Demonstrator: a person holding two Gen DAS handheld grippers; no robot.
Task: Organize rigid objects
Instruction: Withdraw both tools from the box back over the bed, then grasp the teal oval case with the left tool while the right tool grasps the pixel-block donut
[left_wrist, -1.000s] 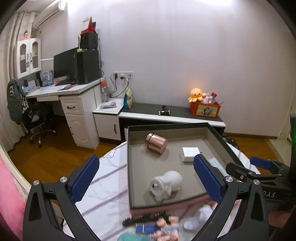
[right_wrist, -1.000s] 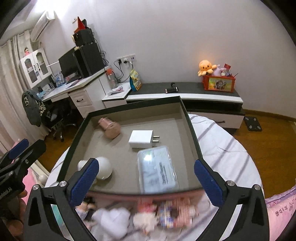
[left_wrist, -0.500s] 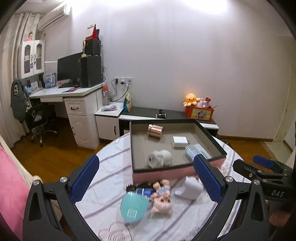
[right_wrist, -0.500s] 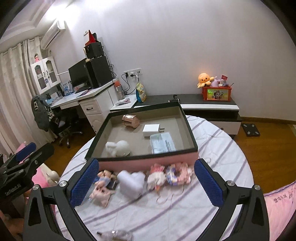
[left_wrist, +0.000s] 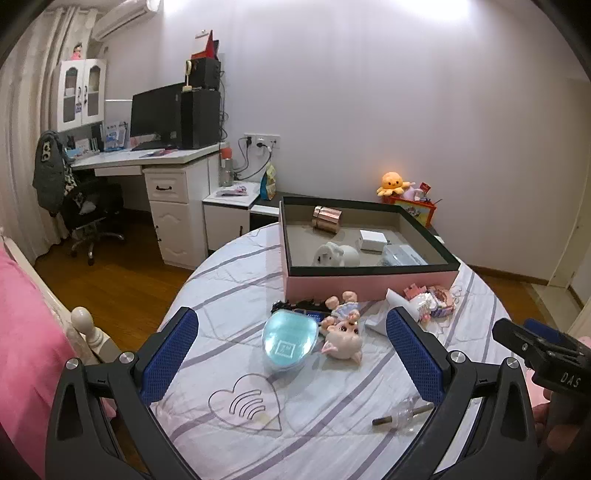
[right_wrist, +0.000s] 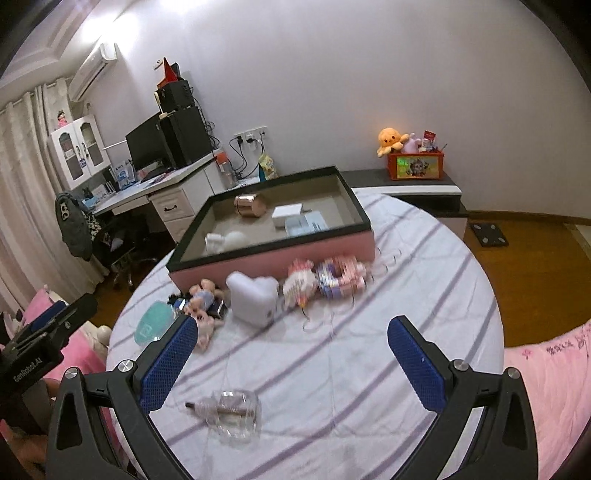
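Left wrist view. The left gripper (left_wrist: 291, 354) is seen at the bottom of the frame with its blue fingers (left_wrist: 170, 354) spread wide and nothing between them. A round bench (left_wrist: 229, 280) under a striped cloth fills the centre. A pink box (left_wrist: 365, 282) with a dark rim is set right of centre; a copper tin (left_wrist: 327, 218), a white figurine (left_wrist: 337, 254) and a white charger (left_wrist: 373, 240) are contained in it. Just below the box, a teal case (left_wrist: 290, 341) and a pig doll (left_wrist: 341, 338) are laid side by side. A clear heart plate (left_wrist: 243, 404) is placed at lower centre, and a clear bottle (left_wrist: 402, 411) at lower right. The right gripper (left_wrist: 543, 350) is partly seen at the right edge.

Right wrist view. The right gripper (right_wrist: 291, 354) is shown at the bottom, its fingers (right_wrist: 417, 365) likewise spread and empty. The box (right_wrist: 273, 254) is seen at centre, with a white heart box (right_wrist: 255, 299) and pink packets (right_wrist: 325, 278) along its near wall. The bottle (right_wrist: 231, 411) is laid at lower centre, near the left finger. The left gripper (right_wrist: 48, 328) appears at the left edge.
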